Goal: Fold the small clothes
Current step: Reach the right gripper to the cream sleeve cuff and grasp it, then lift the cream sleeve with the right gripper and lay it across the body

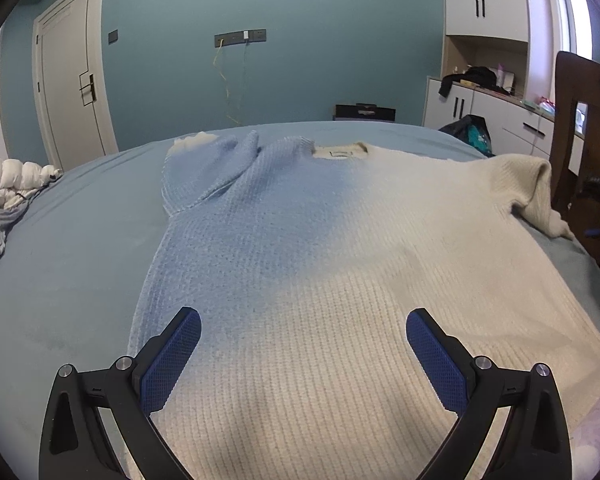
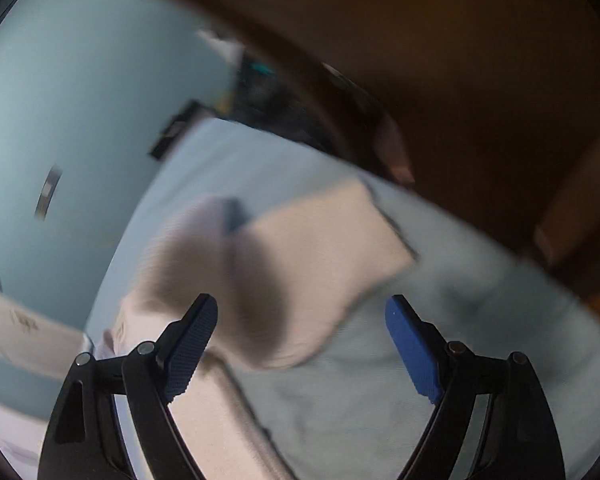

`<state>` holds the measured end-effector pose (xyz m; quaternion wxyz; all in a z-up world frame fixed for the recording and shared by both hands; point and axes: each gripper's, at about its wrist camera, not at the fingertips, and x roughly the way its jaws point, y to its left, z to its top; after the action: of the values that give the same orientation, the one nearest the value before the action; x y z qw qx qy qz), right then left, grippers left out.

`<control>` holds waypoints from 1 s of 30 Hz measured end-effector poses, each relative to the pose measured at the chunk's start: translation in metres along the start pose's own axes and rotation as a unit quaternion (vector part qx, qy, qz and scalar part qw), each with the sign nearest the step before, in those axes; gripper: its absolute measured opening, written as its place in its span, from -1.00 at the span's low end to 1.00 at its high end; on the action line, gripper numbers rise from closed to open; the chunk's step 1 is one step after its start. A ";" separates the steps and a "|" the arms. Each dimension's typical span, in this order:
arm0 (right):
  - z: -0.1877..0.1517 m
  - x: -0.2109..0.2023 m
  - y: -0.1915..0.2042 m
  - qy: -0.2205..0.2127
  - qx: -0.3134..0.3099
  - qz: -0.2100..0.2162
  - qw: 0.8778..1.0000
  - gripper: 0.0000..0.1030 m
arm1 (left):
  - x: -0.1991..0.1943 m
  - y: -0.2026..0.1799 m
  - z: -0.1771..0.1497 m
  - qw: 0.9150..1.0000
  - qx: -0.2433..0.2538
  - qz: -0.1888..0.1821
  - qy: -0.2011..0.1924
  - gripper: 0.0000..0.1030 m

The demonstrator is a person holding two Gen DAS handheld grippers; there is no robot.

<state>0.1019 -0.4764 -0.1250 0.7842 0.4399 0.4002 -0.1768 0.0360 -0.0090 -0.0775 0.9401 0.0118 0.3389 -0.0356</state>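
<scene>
A knit sweater (image 1: 300, 240), blue on its left and cream on its right, lies flat on the bed (image 1: 72, 264), collar away from me. Its blue left sleeve (image 1: 212, 168) is folded in over the chest. Its cream right sleeve (image 1: 528, 188) lies bunched at the bed's right edge. My left gripper (image 1: 303, 344) is open and empty, low over the hem. In the blurred right wrist view, my right gripper (image 2: 300, 328) is open and empty above the cream sleeve (image 2: 300, 264) on the bed (image 2: 440, 320).
A dark wooden chair (image 1: 580, 128) stands close against the bed's right side; it also shows in the right wrist view (image 2: 480, 80). White bedding (image 1: 8, 184) is piled at the bed's left edge. A door, a teal wall and white cabinets stand beyond the bed.
</scene>
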 end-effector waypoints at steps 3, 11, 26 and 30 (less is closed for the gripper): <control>0.010 0.027 -0.002 0.011 -0.019 -0.046 0.999 0.62 | 0.002 0.001 0.001 1.000 0.000 0.002 0.002 1.00; 0.009 0.046 0.054 -0.024 -0.172 -0.205 0.963 -0.77 | 0.012 0.007 0.001 1.000 -0.008 0.009 0.014 1.00; 0.003 -0.188 0.313 -0.300 -0.449 -0.238 0.807 -0.80 | -0.017 0.022 0.017 0.999 -0.040 0.004 -0.029 1.00; -0.032 -0.193 0.329 -0.272 -0.484 -0.177 0.813 -0.80 | -0.021 0.028 0.024 0.998 -0.048 0.010 -0.041 1.00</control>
<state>0.1745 -0.2835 0.1976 0.9280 -0.1410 0.2749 -0.2082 0.0369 0.0195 -0.0459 0.9529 -0.0312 0.3014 -0.0107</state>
